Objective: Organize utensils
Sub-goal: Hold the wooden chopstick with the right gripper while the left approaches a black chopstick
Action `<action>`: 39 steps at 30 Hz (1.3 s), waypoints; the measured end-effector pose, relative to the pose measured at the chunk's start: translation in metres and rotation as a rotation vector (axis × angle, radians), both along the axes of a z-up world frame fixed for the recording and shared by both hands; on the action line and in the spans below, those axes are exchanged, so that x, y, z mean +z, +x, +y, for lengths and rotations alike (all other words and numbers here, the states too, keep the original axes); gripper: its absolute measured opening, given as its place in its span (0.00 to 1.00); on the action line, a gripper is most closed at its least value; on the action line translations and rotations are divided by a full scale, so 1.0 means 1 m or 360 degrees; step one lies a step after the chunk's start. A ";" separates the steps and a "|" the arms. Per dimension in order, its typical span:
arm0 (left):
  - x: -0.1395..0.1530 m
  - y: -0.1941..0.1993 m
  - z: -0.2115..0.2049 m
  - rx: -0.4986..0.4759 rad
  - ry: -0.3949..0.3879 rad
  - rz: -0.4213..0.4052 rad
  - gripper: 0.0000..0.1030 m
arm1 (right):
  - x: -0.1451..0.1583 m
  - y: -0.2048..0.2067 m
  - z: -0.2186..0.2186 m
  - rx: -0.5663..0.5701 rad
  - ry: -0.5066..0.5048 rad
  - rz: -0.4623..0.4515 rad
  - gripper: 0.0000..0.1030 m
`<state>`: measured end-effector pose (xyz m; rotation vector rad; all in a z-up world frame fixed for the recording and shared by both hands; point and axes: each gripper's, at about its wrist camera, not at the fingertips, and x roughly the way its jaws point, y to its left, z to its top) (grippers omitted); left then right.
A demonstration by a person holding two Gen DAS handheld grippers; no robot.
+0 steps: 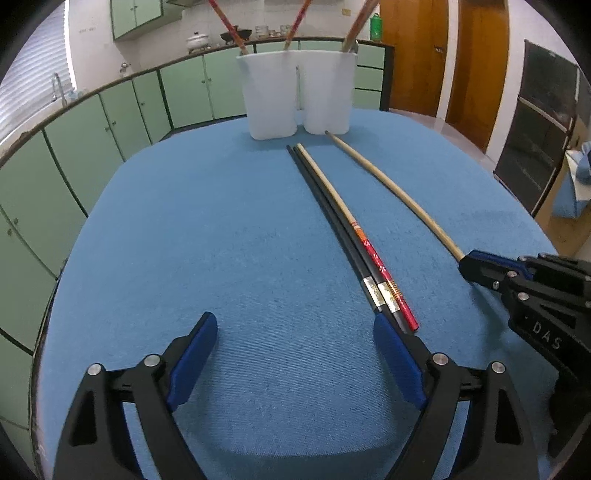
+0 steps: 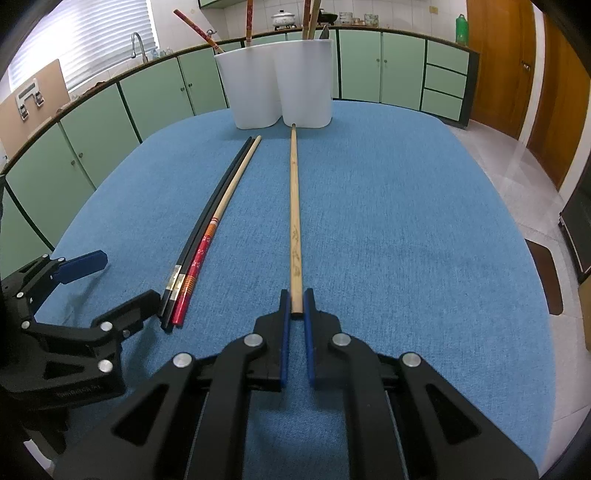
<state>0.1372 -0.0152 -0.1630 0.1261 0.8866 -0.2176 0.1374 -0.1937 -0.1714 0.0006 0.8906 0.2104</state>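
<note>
A plain bamboo chopstick (image 2: 294,206) lies lengthwise on the blue tablecloth (image 2: 406,221). My right gripper (image 2: 296,297) is shut on its near end, and its far tip lies at the foot of the white two-compartment holder (image 2: 277,81). Left of it lie two black chopsticks (image 2: 207,218) and a red-handled one (image 2: 197,258), side by side. In the left wrist view my left gripper (image 1: 295,350) stands open and holds nothing; its right pad (image 1: 395,358) sits at the near end of the black chopsticks (image 1: 332,214). The right gripper (image 1: 469,266) and bamboo chopstick (image 1: 391,184) show at right.
Several chopsticks (image 1: 229,22) stand in the holder (image 1: 295,96) at the far end of the table. Green cabinets (image 2: 369,62) and a counter run behind it. Wooden doors (image 1: 417,55) and tiled floor (image 2: 517,155) lie to the right, past the table's edge.
</note>
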 end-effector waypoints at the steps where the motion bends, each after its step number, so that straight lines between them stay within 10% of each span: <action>1: 0.002 -0.001 0.002 0.0001 -0.0030 -0.0001 0.83 | 0.000 0.000 0.000 0.0000 0.0000 0.0000 0.07; 39: -0.005 -0.009 -0.008 0.0005 -0.0007 0.0053 0.82 | 0.000 -0.001 -0.002 -0.0001 0.0016 0.0003 0.07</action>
